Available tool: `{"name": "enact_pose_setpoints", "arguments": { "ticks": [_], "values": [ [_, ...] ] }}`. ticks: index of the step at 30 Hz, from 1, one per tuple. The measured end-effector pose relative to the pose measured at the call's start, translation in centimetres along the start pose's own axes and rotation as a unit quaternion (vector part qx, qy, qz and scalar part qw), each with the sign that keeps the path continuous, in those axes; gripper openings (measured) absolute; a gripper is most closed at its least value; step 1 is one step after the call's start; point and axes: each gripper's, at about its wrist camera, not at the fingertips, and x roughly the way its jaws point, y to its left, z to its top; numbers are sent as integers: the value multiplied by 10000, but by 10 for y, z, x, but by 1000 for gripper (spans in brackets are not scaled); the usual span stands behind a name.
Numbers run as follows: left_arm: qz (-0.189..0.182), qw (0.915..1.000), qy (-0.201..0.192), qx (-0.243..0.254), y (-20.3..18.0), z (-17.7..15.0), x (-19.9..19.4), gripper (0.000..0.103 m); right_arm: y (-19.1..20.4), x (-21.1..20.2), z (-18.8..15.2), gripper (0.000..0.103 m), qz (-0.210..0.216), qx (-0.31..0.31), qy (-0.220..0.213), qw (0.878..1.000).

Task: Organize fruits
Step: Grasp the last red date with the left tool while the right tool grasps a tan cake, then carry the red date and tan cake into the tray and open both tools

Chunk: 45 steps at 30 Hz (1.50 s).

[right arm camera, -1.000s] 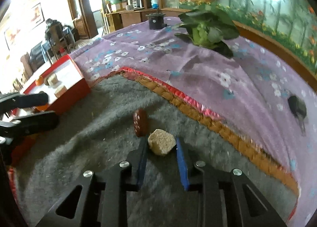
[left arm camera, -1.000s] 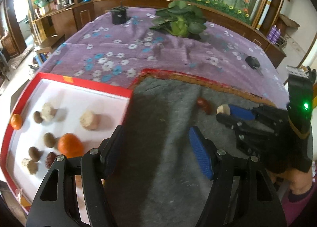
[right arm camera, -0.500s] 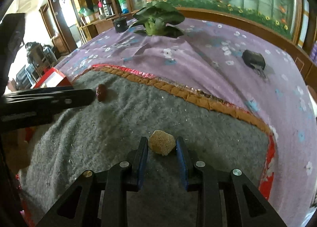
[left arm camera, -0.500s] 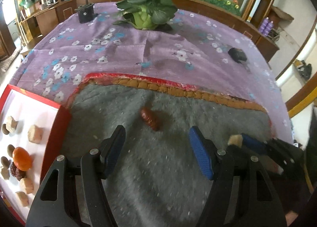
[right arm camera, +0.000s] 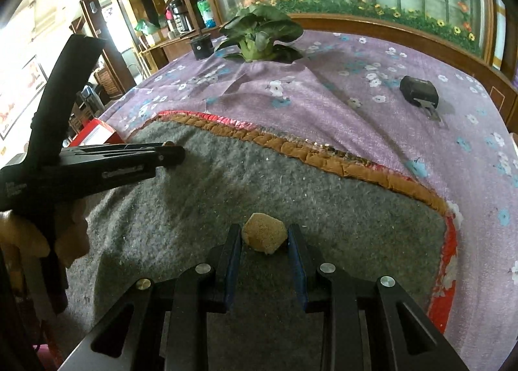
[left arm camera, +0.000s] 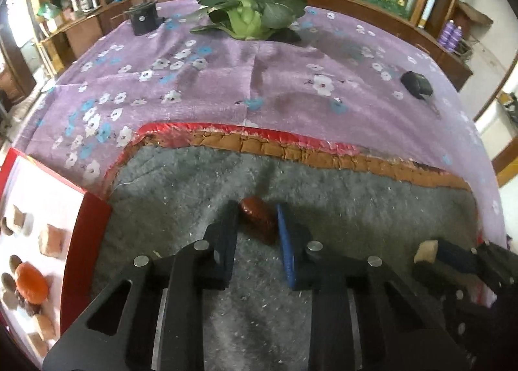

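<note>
Both your grippers are clenched on fruit over the grey felt mat (left arm camera: 356, 218).

Your left gripper (left arm camera: 257, 220) clamps a glossy dark-red oblong date (left arm camera: 259, 217) resting on the mat. Your right gripper (right arm camera: 264, 238) grips a tan, rough-textured round fruit (right arm camera: 264, 235). The red-rimmed white tray (left arm camera: 82, 254), at the mat's left edge, holds an orange mandarin (left arm camera: 31, 282) and brown pieces.

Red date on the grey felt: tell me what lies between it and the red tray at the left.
Nothing visible does. The red date, clamped in the left gripper, sits on the grey felt, and only bare felt runs from it to the red tray's near wall.
</note>
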Motion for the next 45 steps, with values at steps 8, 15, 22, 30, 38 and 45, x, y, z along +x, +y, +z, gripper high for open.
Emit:
{"name": "enact_pose_setpoints", "arguments": {
  "ticks": [8, 15, 22, 30, 38, 45],
  "values": [
    [-85, 9998, -108, 107, 15, -20, -31, 22, 6, -10, 5, 28, 59, 139, -119, 9998],
    [91, 9991, -369, 213, 25, -37, -61, 22, 37, -16, 9, 28, 79, 15, -155, 9998],
    [253, 9981, -528, 192, 39, -56, -78, 22, 76, -19, 7, 28, 245, -124, -218, 9994],
    [393, 9964, -743, 93, 66, -73, -99, 22, 124, -13, 5, 28, 389, -397, -136, 9984],
    [504, 9948, -875, -163, 102, -84, -115, 22, 167, -8, 9, 27, 496, -744, -76, 9960],
    [642, 9925, -945, -426, 135, -89, -125, 22, 201, -2, 16, 27, 625, -1043, -50, 9926]
  ]
}}
